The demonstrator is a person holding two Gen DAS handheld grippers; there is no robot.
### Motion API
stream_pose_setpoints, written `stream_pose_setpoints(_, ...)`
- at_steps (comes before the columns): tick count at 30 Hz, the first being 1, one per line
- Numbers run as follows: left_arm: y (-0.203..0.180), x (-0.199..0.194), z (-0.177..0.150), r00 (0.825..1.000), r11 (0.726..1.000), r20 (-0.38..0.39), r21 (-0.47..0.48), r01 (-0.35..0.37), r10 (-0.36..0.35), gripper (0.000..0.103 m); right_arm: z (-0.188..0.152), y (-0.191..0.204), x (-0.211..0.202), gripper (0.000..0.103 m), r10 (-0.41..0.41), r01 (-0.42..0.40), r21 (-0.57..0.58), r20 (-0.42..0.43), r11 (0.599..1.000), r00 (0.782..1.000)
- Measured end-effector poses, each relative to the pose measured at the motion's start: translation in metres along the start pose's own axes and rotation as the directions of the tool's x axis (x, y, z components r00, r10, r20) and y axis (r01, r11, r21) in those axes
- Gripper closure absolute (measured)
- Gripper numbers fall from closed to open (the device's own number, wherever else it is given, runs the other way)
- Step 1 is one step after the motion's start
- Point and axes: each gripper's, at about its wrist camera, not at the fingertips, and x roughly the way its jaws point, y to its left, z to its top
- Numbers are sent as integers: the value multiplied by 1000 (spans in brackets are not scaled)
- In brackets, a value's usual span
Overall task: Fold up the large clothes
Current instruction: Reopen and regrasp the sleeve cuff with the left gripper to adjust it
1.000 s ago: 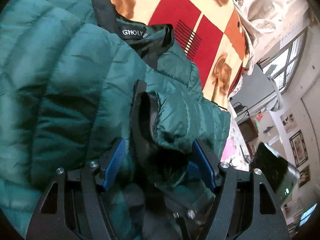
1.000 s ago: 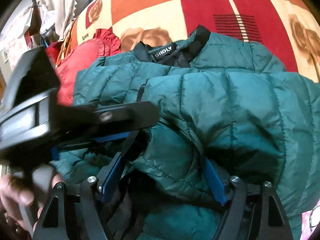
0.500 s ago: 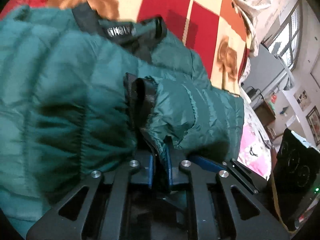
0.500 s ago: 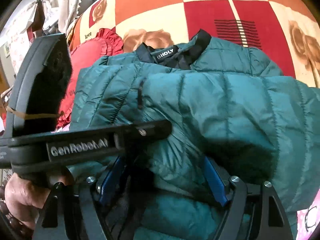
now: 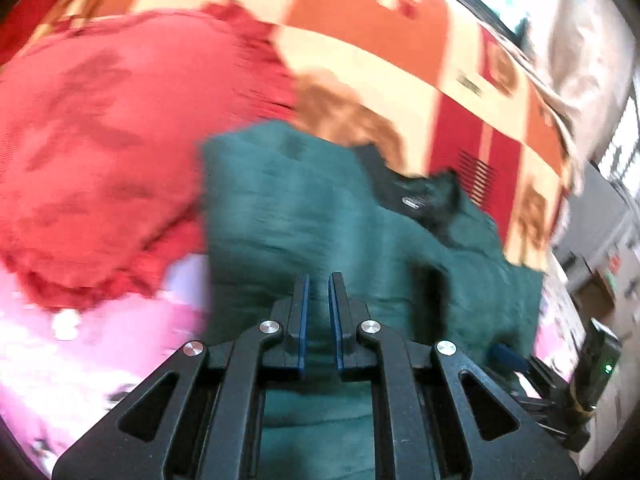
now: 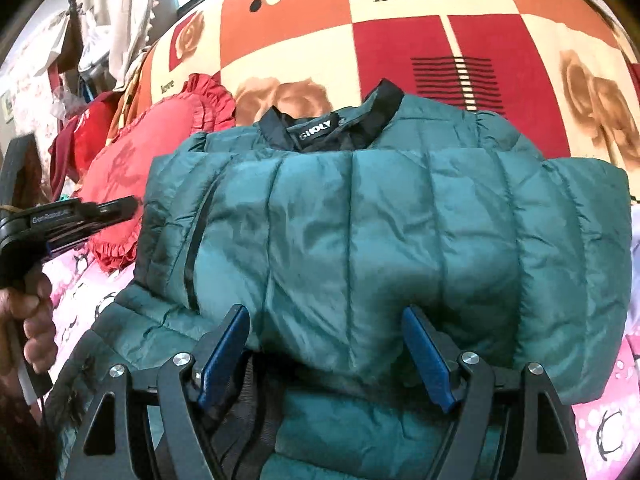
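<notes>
Left gripper (image 5: 319, 304): blue-padded jaws clenched almost together, only a thin slot between them, nothing caught in it. It hangs above the near left part of the teal quilted puffer jacket (image 5: 320, 216); the left wrist view is motion-blurred, so fine detail of the cloth is lost. In the right wrist view the same tool (image 6: 120, 208) sits at the far left, beside the jacket's left edge and apart from it, with a person's hand (image 6: 34, 320) wrapped round its grip.

Right gripper (image 6: 326, 350): jaws spread wide, released. A rounded bulge of the jacket's (image 6: 360, 232) near fold lies between the pads; whether either pad touches the cloth cannot be told.

The jacket lies folded on the bed, sleeves laid across the front in a thick band, black collar with a white-lettered label (image 6: 320, 134) at the far end. Its right edge ends in a rounded, puffy fold; its left edge shows a dark zip line.

Round it:
- red frilled cushion (image 6: 160, 152) just beside the left edge, far-left of the jacket
- red, orange and cream chequered bedspread with rose prints (image 6: 440, 40) beyond the collar, open and flat
- pink patterned sheet (image 6: 608, 420) showing along the near left and near right corners
</notes>
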Motion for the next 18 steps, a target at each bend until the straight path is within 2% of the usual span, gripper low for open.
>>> stream_pose_setpoints(1,9,0,-1,1000,1000,-10,-28,12,-12,95,0,0,0,27,2,-2,3,-2,1000,1000)
stream_pose_setpoints(4,9,13,-8,989,986,-59,-111,127,-134,92,0,0,-1,27,-5,5,8,0,1000,1000)
stream_pose_setpoints(5,1,16,-10,987,986,-71,-95,137,-144,83,-1,-1,-3,27,-2,2,13,4,1000,1000)
stream_pose_setpoints(6,-14,20,-14,984,987,-84,-47,154,-158,62,-1,-1,-5,27,-2,2,15,5,1000,1000)
stream_pose_setpoints(8,-44,26,-24,981,984,-95,50,173,-168,36,-1,-3,-7,27,-20,20,13,-2,1000,1000)
stream_pose_setpoints(10,-73,33,-36,973,967,-122,138,213,-197,35,-2,-6,-9,27,-66,66,11,-28,998,997)
stream_pose_setpoints(12,-89,43,-47,968,961,-154,166,221,-196,35,-2,-10,-14,27,-167,167,-8,-40,986,985)
stream_pose_setpoints(15,-95,64,-56,957,963,-213,140,229,-197,35,-6,-22,-28,26,-322,321,-30,-23,947,947)
stream_pose_setpoints(16,-95,70,-59,953,965,-232,128,228,-194,35,-8,-29,-32,26,-355,354,-24,-24,935,935)
stream_pose_setpoints(18,-97,75,-61,942,960,-262,124,250,-212,35,-12,-45,-37,26,-369,369,2,-34,929,929)
